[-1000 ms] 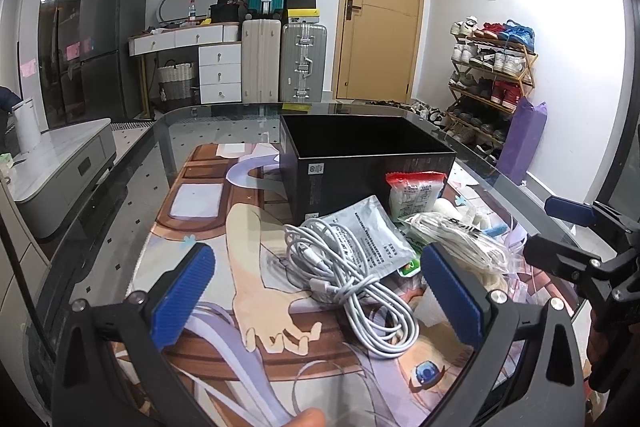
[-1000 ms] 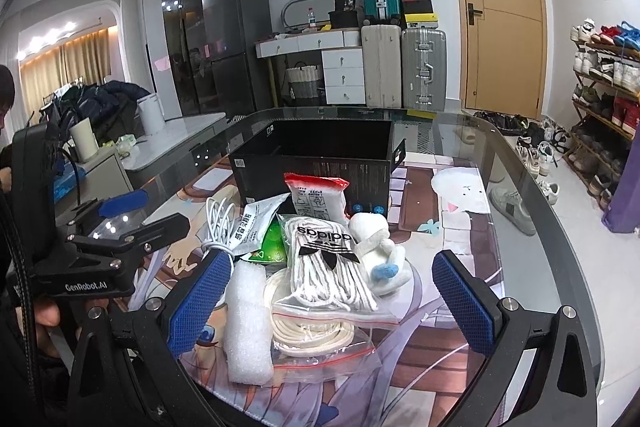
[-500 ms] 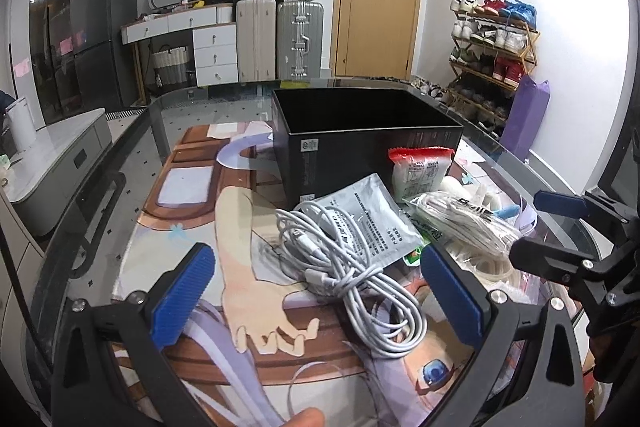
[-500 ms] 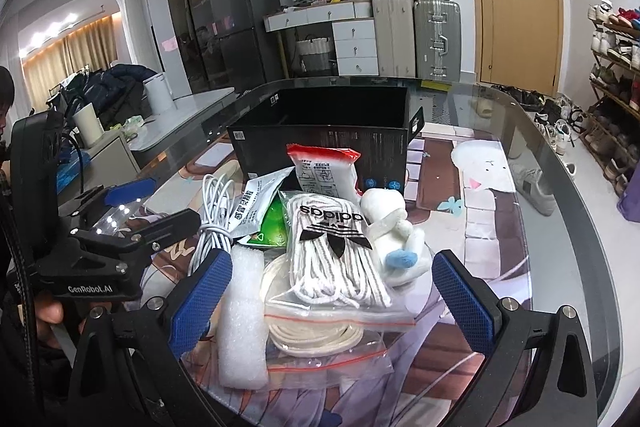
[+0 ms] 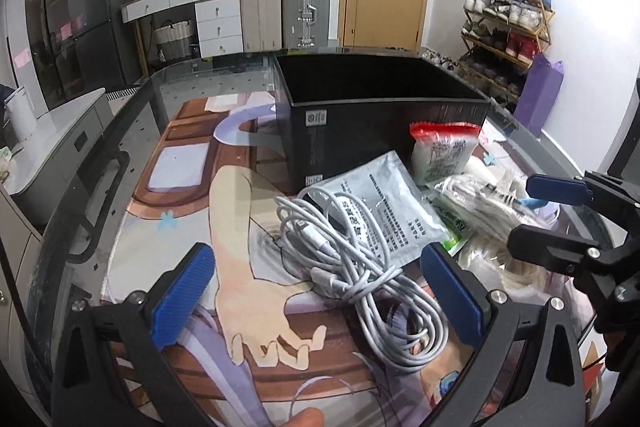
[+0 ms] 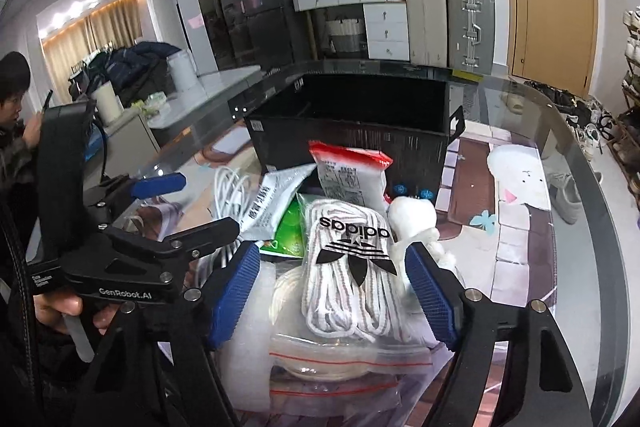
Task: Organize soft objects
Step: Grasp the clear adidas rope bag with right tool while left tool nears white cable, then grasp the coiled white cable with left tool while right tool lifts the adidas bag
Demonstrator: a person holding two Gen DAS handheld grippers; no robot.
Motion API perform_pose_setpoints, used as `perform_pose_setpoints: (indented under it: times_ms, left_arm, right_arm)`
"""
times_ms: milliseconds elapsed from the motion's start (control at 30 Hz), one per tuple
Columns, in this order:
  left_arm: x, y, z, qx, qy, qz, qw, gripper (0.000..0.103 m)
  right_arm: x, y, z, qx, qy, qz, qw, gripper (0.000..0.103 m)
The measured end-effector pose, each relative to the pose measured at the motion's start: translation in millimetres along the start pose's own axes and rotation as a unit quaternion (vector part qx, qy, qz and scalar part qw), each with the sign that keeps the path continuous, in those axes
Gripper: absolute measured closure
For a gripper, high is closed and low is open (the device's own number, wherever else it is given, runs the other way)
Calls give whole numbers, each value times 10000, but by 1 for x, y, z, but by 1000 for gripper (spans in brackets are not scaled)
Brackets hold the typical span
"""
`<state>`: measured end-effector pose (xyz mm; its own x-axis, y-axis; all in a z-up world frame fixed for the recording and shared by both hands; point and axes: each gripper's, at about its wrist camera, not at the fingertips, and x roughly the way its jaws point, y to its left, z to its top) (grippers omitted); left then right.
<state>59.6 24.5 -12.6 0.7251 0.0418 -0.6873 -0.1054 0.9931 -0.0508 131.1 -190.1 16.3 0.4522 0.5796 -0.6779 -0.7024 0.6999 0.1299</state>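
On a glass table [image 5: 132, 131] laid over a cartoon-print mat, a black box [image 5: 376, 131] stands behind a heap of soft goods. The left tongs [image 5: 316, 301] hang released, fingers wide either side of a tangled white cable [image 5: 360, 267] that lies against a grey foil pouch [image 5: 384, 215]. The right tongs [image 6: 332, 301], also released, straddle a clear bag of white laces [image 6: 352, 267] without touching it, beside a red-topped packet [image 6: 348, 175].

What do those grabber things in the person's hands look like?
Each gripper, left and right, is a black frame with silver bolts and two ribbed blue pads. The left one's side reads "GenRobot.AI" in white; a black cable hangs behind it.
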Motion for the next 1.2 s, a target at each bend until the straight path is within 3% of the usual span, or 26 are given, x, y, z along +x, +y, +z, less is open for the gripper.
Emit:
perform_pose_setpoints:
  times_ms: [167, 467, 733, 900, 1200]
  left_arm:
    - [4, -2, -1, 86, 130, 44, 9999, 0]
    - [8, 0, -2, 63, 216, 22, 9997, 0]
    - [12, 0, -2, 52, 327, -2, 9995, 0]
    - [14, -3, -2, 87, 408, 64, 9991, 0]
    - [11, -4, -3, 63, 472, -1, 9989, 0]
  right_arm:
    - [14, -4, -3, 42, 272, -16, 9996, 25]
    - [20, 1, -5, 115, 353, 480, 9982, 25]
    - [28, -4, -8, 527, 388, 507, 9966, 28]
    - [23, 0, -10, 491, 246, 455, 9974, 39]
    - [-5, 12, -14, 354, -257, 394, 9983, 44]
